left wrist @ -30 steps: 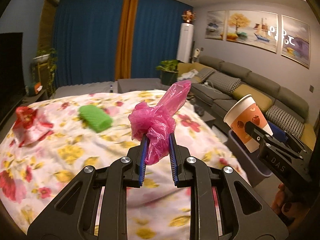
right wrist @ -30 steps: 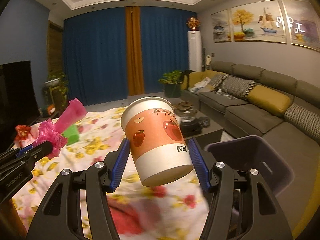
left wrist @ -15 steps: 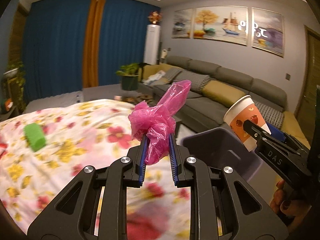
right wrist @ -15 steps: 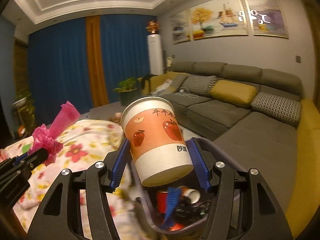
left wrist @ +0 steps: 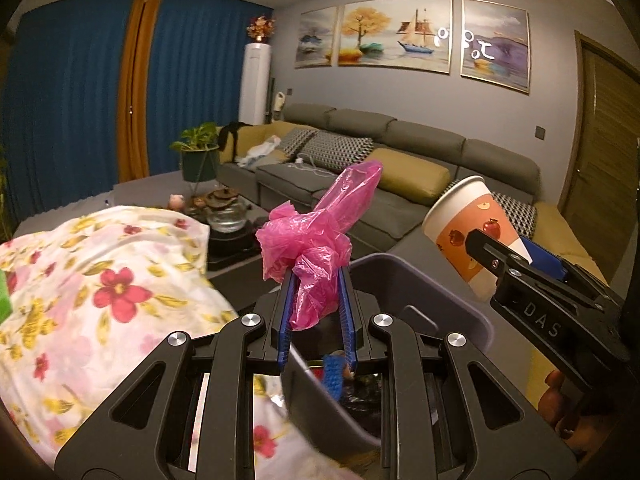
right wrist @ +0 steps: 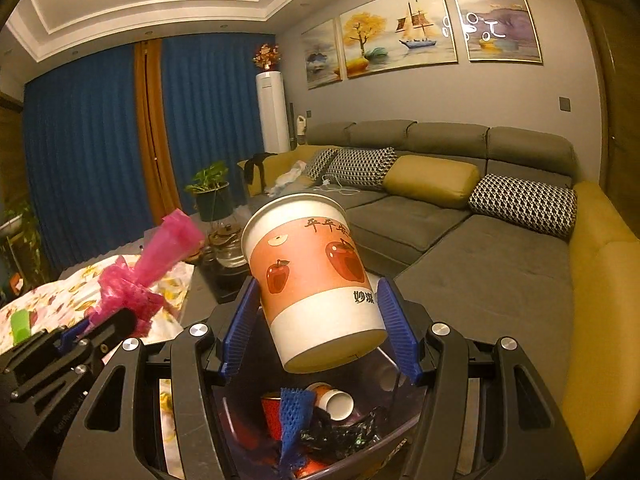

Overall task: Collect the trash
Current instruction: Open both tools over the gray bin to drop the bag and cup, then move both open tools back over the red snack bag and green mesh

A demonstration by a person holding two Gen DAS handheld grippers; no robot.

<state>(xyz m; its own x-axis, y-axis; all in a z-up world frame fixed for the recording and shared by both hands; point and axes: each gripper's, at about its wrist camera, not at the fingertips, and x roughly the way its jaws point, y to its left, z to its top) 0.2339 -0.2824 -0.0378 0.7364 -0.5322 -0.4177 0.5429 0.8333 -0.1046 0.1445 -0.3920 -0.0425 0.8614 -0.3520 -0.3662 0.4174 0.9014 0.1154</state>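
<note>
A long grey sectional sofa [right wrist: 460, 216] with mustard and houndstooth cushions fills the far side of the room, under three framed paintings. On the left, a white tablecloth printed with red and yellow flowers [left wrist: 92, 288] covers a table. Between cloth and sofa stands a dark purple plastic waste bin [left wrist: 448, 300], and both grippers hang over its open top.

In the right wrist view the bin [right wrist: 236, 420] already holds a red can, a small white cup lying on its side, a piece of blue foam netting and crumpled black wrapping.

The right gripper [right wrist: 320, 320] is spread fairly wide, its blue ribbed pads pressed against the lower sides of a white paper cup banded in orange with red apples [right wrist: 312, 276]; the cup tilts, mouth up and away, directly above the bin.

The left gripper [left wrist: 316, 312] is narrowed almost to closing and pinches a crumpled pink plastic bag [left wrist: 316, 248], whose twisted tail juts up to the right above the bin's near rim.

At the far left of the cloth lies a small green object [right wrist: 20, 326].
</note>
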